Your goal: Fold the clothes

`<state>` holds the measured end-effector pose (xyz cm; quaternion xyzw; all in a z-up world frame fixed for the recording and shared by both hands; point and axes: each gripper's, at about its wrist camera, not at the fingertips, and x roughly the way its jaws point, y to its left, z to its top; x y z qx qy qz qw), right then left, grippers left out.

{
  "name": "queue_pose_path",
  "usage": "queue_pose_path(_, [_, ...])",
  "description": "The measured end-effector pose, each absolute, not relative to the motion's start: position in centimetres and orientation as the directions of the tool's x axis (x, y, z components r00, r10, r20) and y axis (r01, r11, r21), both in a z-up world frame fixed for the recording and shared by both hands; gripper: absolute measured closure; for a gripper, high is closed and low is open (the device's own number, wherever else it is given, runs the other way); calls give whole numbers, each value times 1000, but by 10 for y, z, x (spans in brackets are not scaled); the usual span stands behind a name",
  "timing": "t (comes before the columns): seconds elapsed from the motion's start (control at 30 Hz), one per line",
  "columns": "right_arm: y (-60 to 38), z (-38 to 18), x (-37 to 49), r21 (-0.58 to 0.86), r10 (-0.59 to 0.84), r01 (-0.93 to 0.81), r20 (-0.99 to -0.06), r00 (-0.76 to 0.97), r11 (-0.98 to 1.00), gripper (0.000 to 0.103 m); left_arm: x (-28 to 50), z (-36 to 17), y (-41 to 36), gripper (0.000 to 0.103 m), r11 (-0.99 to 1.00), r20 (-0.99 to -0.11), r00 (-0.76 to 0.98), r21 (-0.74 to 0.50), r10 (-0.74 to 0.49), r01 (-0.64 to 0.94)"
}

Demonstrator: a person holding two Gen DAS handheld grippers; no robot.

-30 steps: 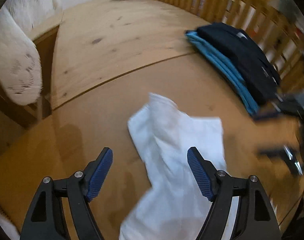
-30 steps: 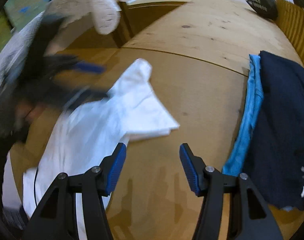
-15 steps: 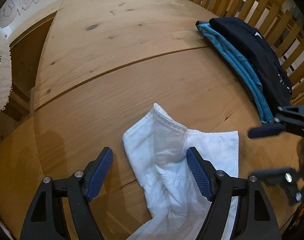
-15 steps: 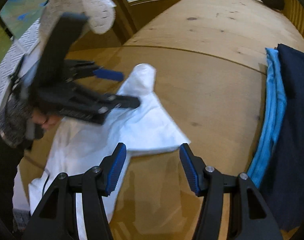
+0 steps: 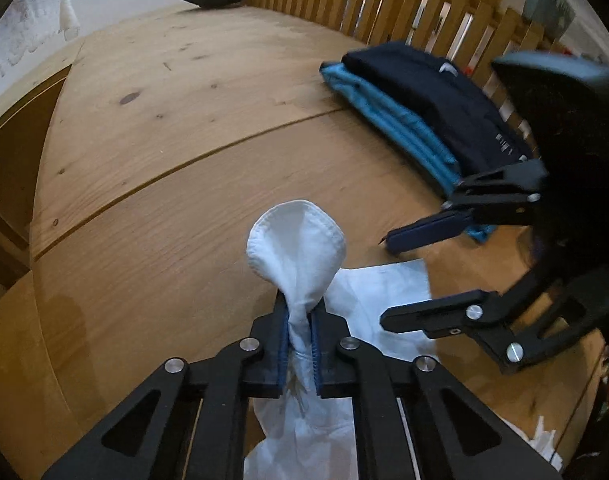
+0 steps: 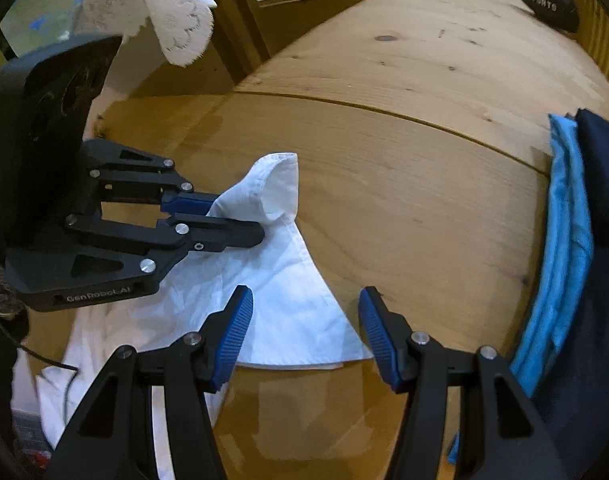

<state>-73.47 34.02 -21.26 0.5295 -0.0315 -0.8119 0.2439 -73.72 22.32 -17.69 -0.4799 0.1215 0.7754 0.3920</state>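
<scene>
The left gripper (image 5: 300, 342) is closing its jaws on a bunched cuff-like end of the white shirt (image 6: 288, 288), the cloth squeezed between the blue pads and ballooning out beyond them, probably so that this end can be lifted and drawn out for a fold. The shirt is lying crumpled on the wooden table (image 6: 404, 208), its flat corner reaching toward the right gripper (image 6: 304, 330), whose jaws are standing apart just above that corner's edge without touching it, while farther right the folded blue garment (image 6: 564, 240) and navy garment (image 6: 600, 208) are sitting stacked, seemingly finished.
</scene>
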Motion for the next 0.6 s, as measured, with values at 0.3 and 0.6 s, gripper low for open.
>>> queue_pose_path(0.3, [362,-147,-658,424,-563,393,-737,-373,-816,48,-707,-112,198,95,-616,-766,-264,-210,587,-760])
queue_pose_path(0.6, [269,-189,-625,529,-647,421,-733,-212,-737,82,-679,-75,207,95,-579,-732,-272,-200,624,-791])
